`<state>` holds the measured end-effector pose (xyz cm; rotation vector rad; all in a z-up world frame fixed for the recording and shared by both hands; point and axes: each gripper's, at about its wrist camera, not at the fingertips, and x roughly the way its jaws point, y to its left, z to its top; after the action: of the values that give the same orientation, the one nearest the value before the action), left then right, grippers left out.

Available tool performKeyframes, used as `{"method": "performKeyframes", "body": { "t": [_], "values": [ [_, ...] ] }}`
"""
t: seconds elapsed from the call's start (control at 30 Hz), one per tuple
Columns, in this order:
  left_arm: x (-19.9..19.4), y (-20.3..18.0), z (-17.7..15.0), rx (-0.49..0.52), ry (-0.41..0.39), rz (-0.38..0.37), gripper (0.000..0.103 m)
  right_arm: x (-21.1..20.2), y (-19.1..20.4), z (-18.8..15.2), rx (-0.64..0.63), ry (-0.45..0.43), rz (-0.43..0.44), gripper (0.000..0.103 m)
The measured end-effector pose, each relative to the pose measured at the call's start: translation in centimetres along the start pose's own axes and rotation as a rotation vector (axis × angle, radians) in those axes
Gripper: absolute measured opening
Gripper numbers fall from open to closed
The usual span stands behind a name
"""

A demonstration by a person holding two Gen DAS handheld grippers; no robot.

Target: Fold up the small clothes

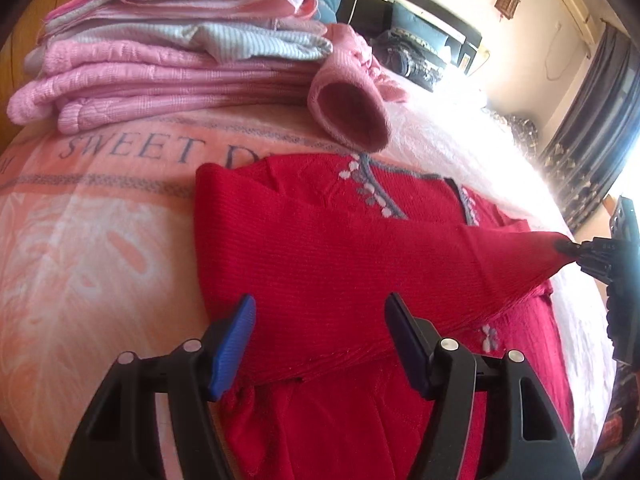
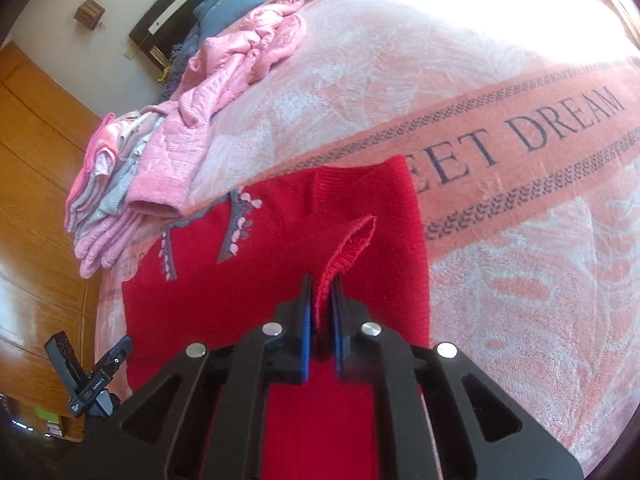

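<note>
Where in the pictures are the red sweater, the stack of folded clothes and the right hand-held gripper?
red sweater [image 1: 320,248]: left wrist view, on its folded-over knit front.
stack of folded clothes [image 1: 160,60]: left wrist view, on a pink knit layer.
right hand-held gripper [image 2: 322,300]: right wrist view, between its fingertips, shut on a red sleeve cuff.

The left gripper [image 1: 320,344] has a black plastic frame of angular arms with triangular cut-outs, four round silver screws and flat fingers [image 1: 234,344] faced with ribbed blue pads. The right gripper [image 2: 322,320] is built alike: black arms, silver screws, blue-padded fingers [image 2: 306,320].
</note>
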<state>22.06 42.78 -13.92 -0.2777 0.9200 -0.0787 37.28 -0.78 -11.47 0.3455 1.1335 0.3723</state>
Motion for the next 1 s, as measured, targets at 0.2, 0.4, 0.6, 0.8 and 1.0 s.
{"method": "performKeyframes", "body": {
  "t": [0.2, 0.4, 0.6, 0.8, 1.0],
  "values": [
    [-1.2, -0.2, 0.0, -0.011, -0.047, -0.014, 0.067, -0.1, -0.8, -0.5, -0.017, -0.009, -0.127, 0.018],
    [-4.1, -1.4, 1.4, -0.052, -0.146, -0.090, 0.068, -2.8, 0.4, 0.5, -0.024, -0.068, 0.025, 0.022],
    [-2.1, -2.0, 0.2, -0.032, -0.068, -0.062, 0.070, -0.1, 1.0, -0.9, -0.035, 0.025, -0.003, 0.022],
    [0.0, -0.8, -1.2, -0.038, -0.015, -0.030, 0.070, 2.2, -0.7, -2.1, -0.015, 0.097, -0.077, 0.020],
    [0.1, -1.6, -1.4, 0.000, -0.008, -0.007, 0.076, 2.3, -0.4, -2.6, -0.036, 0.068, -0.089, 0.022]
  ]
}}
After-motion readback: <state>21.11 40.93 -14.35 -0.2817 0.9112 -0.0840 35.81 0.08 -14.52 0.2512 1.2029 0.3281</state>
